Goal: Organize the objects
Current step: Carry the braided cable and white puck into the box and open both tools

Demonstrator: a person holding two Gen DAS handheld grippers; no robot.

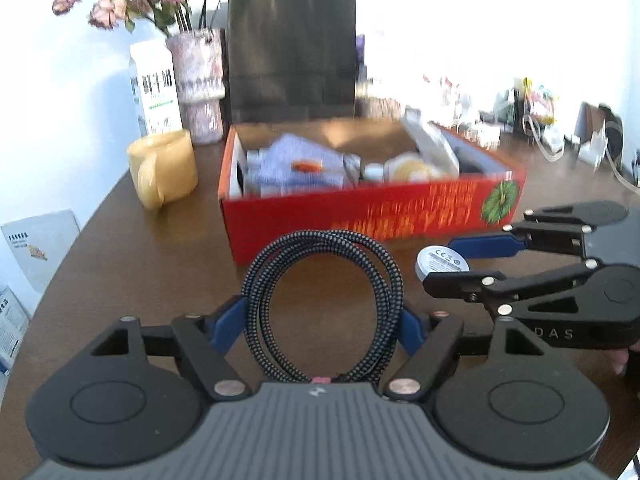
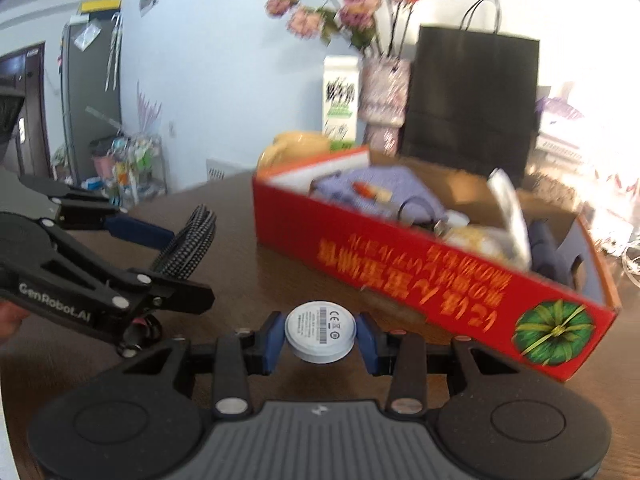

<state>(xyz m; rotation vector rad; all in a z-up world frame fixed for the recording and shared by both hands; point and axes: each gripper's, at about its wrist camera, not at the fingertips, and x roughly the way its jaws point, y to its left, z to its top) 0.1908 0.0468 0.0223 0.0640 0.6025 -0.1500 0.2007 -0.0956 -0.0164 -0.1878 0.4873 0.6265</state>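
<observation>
The coiled cable [image 1: 320, 304] stands upright, clamped in the left claw [image 1: 320, 322], above the worktop [image 1: 168, 272] just near the red box [image 1: 372, 216]. To its right, the white puck [image 2: 320, 331] is pinched edge-on in the right claw [image 2: 320, 338], also clear of the wood. The box already holds a purple packet [image 1: 298, 166], a small jar and other bits, so part of the sorting looks done. Both carried items have yet to go in. A yellow mug [image 1: 164, 168], vase [image 1: 198, 84] and black bag [image 1: 292, 52] stand farther back.
</observation>
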